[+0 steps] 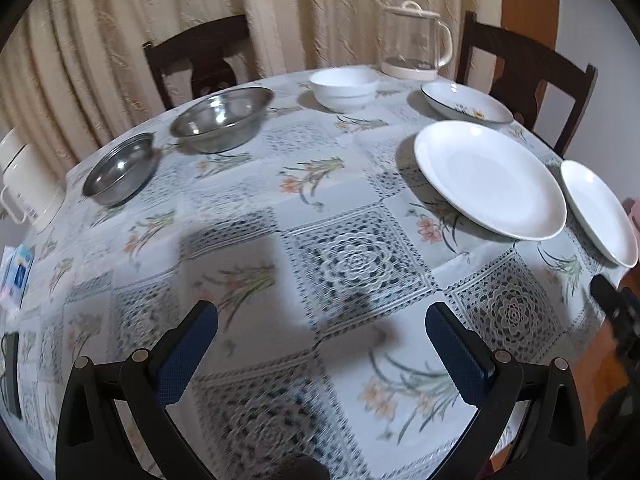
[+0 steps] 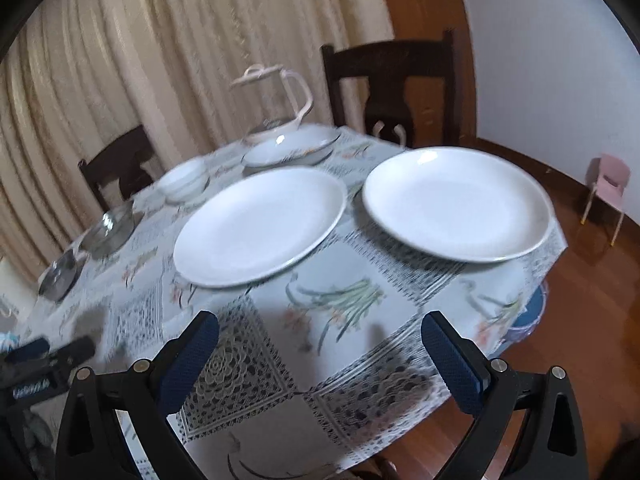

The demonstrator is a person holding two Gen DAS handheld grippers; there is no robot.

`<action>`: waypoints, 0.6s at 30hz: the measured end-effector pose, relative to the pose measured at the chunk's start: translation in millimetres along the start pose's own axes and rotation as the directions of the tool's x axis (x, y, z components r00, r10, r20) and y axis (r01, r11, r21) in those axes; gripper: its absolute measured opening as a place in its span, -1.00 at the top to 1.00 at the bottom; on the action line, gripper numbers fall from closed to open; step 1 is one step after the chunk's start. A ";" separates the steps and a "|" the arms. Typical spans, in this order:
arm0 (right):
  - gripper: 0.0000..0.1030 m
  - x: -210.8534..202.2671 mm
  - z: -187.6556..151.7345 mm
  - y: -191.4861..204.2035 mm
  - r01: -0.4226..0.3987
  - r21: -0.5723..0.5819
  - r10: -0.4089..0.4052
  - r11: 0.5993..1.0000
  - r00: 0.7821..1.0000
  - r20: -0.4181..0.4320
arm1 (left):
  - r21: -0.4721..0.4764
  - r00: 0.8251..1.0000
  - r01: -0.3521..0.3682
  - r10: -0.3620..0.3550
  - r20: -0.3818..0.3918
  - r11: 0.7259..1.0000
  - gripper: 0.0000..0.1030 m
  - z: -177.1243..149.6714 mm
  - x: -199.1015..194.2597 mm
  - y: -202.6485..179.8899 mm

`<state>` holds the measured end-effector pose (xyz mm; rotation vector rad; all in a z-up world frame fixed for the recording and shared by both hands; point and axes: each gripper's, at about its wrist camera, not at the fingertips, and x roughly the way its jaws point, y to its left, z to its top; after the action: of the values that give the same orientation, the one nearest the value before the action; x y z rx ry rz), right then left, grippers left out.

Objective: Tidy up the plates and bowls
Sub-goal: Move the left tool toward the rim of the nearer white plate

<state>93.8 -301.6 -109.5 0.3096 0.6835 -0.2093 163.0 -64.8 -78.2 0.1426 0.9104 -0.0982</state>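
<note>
Two white plates lie at the table's right: a larger one (image 1: 488, 178) (image 2: 260, 226) and one at the edge (image 1: 598, 212) (image 2: 456, 202). A flowered deep plate (image 1: 466, 103) (image 2: 292, 148) and a white bowl (image 1: 344, 89) (image 2: 184, 184) sit at the back. A large steel bowl (image 1: 222, 118) (image 2: 108, 228) and a small steel bowl (image 1: 119, 168) (image 2: 59, 276) sit at the left. My left gripper (image 1: 322, 316) is open and empty above the tablecloth. My right gripper (image 2: 320, 324) is open and empty near the table's front right edge.
A glass jug (image 1: 416, 42) (image 2: 276, 108) stands at the back. A white pot (image 1: 28, 184) stands at the far left. Dark chairs (image 1: 200, 58) (image 2: 392, 84) ring the table. The left gripper shows in the right wrist view (image 2: 44, 356). A small pink chair (image 2: 606, 192) stands on the wooden floor.
</note>
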 end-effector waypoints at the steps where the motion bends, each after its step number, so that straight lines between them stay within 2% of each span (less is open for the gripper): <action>1: -1.00 3.7 -1.0 2.0 -0.005 -0.013 0.004 1.000 1.000 -0.010 | 0.008 1.000 -0.002 0.002 -0.003 1.000 -1.00 1.7 3.7 -3.7; 10: -1.00 31.1 -8.5 -0.7 0.000 -0.051 -0.005 0.999 0.995 -0.098 | 0.051 0.996 -0.048 0.052 -0.071 0.998 -1.00 2.9 40.4 -15.4; 18: -1.00 36.3 -17.0 8.6 0.067 -0.169 -0.080 0.983 0.994 -0.075 | 0.057 0.994 -0.066 0.071 -0.083 0.996 -1.00 1.2 55.6 -19.4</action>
<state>113.8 -290.8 -143.5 0.1338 0.7889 -0.2096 195.1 -85.5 -123.1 0.2299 0.9872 -0.0537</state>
